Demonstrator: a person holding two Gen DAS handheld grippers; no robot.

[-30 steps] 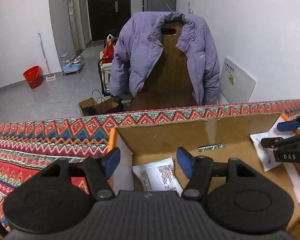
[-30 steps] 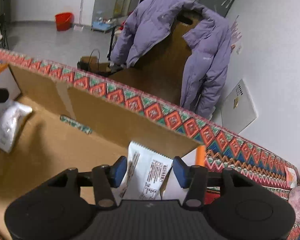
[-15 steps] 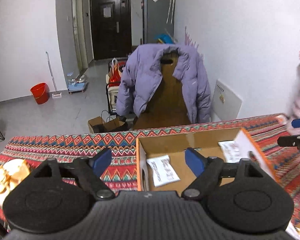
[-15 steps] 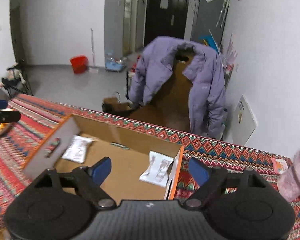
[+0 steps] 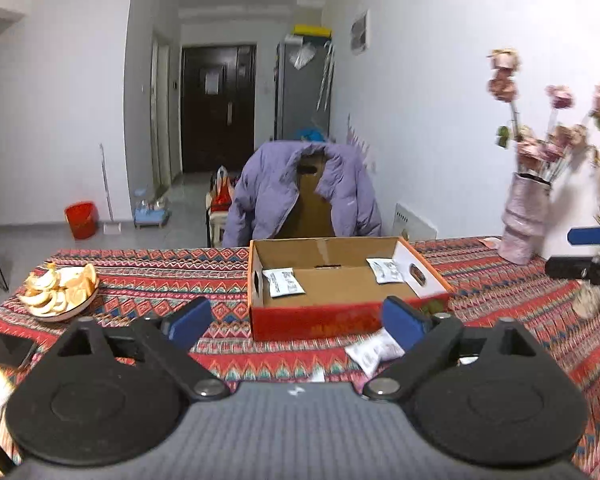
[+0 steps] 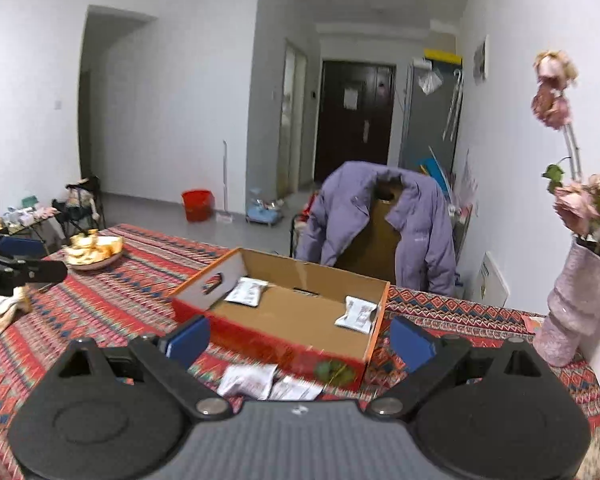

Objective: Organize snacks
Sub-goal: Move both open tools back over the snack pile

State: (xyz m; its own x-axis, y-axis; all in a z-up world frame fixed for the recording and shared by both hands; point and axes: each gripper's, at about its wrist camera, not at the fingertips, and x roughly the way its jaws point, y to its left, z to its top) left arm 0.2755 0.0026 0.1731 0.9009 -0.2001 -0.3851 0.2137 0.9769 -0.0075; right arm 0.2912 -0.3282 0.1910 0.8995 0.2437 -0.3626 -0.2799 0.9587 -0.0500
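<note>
packets (image 6: 247, 380) on cloth just near of box (image 5: 340, 322), two more inside | likely light, soft, crinkly, slippery; pinch flat middle or sealed edge | left gripper (image 5: 298, 322) jaws wide, empty | right gripper (image 6: 300, 342) jaws wide, empty

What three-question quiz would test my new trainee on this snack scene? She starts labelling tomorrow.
1. True or false: the left claw holds a packet.
2. How many white packets lie inside the box? A) none B) two C) four
3. Fill in: loose packets lie on the cloth, just in ____ of the box's red near wall.

Key:
1. False; both the left claw and the right claw are open and empty.
2. B: one packet in the far left corner, another in the far right corner.
3. front
</note>
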